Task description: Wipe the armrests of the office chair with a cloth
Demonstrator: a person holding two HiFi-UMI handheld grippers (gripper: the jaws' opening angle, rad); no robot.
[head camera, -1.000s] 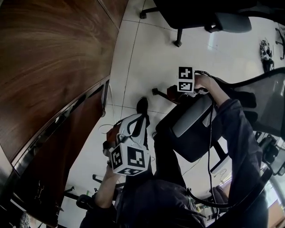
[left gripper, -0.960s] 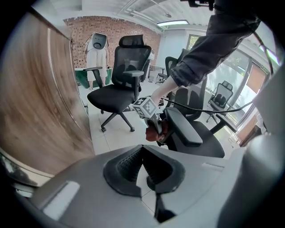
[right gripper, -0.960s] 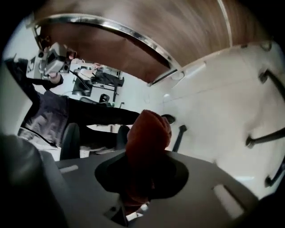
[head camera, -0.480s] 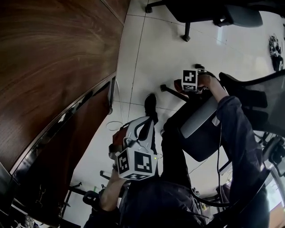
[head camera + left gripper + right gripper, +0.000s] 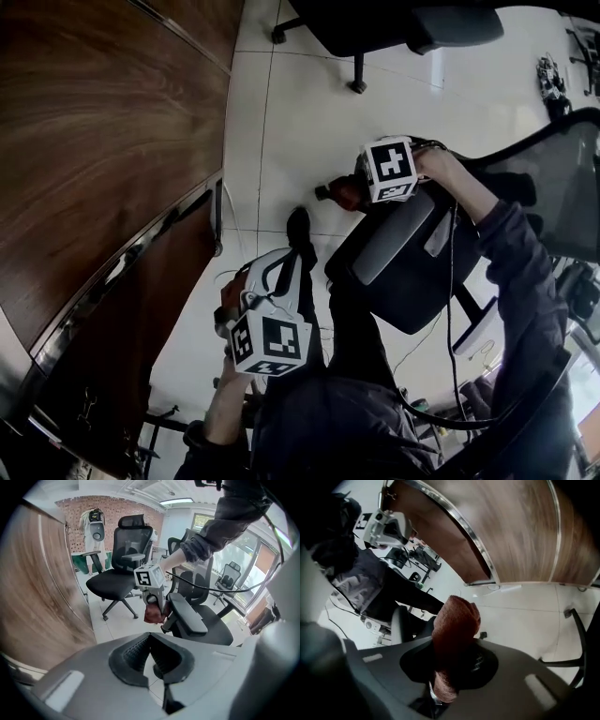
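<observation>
- We are pinching the cloth (image 5: 454,620) in the right gripper (image 5: 343,194). The armrest (image 5: 398,236) is lying just at its five o'clock, running one-to-seven.
- Our left gripper (image 5: 151,656) is hanging pressed together, empty, and farther off.

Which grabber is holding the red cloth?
The right gripper: its jaws clamp the reddish cloth, while the left gripper is shut on nothing.

Dark sleeve (image 5: 511,253), black-and-white marker cubes (image 5: 272,342)

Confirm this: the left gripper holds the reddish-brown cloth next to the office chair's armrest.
Wrong gripper: the right gripper holds the reddish-brown cloth next to the office chair's armrest. The right gripper view shows the cloth clamped between its jaws.
</observation>
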